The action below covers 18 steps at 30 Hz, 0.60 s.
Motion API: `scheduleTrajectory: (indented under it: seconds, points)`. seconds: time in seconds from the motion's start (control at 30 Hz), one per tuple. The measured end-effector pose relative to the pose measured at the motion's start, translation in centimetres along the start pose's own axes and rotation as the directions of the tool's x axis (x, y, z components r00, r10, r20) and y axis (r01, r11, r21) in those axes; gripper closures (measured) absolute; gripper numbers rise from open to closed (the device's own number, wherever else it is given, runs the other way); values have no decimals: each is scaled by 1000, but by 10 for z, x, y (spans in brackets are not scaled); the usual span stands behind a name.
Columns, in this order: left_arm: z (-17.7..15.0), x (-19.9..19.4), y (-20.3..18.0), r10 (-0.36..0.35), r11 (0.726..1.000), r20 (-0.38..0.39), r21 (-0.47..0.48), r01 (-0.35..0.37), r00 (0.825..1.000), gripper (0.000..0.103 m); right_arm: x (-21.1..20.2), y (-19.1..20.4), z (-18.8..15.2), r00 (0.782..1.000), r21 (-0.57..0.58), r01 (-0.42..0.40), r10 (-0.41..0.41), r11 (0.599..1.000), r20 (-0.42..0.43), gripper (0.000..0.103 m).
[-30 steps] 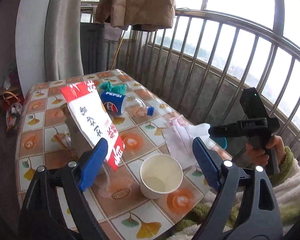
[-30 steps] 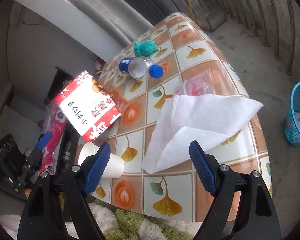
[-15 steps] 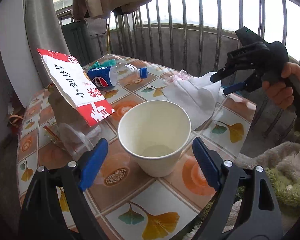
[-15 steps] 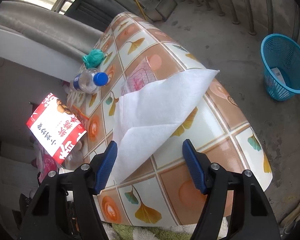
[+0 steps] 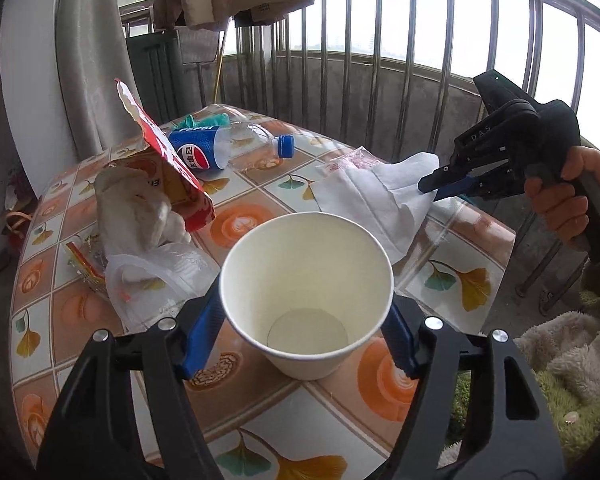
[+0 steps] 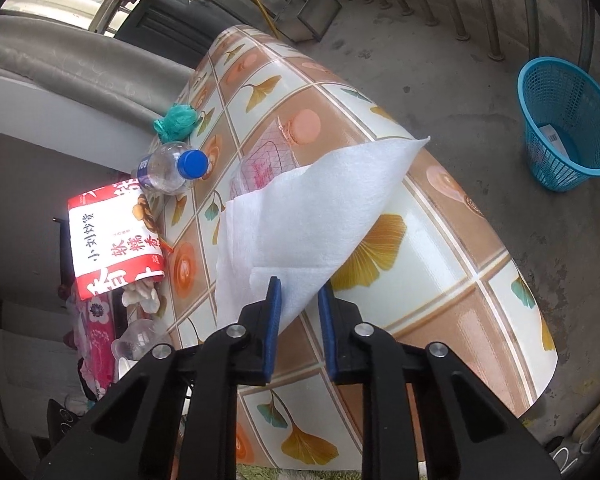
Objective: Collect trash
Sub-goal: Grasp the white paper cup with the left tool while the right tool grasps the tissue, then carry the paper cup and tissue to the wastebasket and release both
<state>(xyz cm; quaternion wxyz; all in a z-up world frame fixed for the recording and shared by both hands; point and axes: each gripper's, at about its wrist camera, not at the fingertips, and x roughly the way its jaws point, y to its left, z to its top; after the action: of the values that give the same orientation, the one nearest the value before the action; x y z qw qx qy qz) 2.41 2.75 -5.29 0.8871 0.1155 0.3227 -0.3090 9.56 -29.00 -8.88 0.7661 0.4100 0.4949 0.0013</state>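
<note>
Both grippers angle down: left gripper (image 5: 306, 332) fingers closing around paper cup (image 5: 306, 292), right gripper (image 6: 298, 312) pinching tissue (image 6: 300, 216)

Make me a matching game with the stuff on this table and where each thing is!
Things:
1. paper cup
2. white tissue
3. Pepsi bottle
4. blue basket

Places:
A. on the floor beside the table
B. lying on its side on the table
C. between the left gripper's blue fingers
D. corner between the right gripper's fingers

Pairs: 1-C, 2-D, 3-B, 4-A
</note>
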Motion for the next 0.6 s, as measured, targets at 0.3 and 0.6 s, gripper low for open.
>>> scheduleTrajectory:
  seconds: [0.3, 0.6]
  points:
    - [-1, -4, -3, 11, 1000, 14, 9, -11, 1000, 45, -14, 16, -4, 1000, -80, -27, 27, 996, 3, 98]
    - [8, -16, -6, 10, 1000, 65, 25, -12, 998, 47, -41, 55, -11, 986, -239, -147, 161, 960, 43, 98]
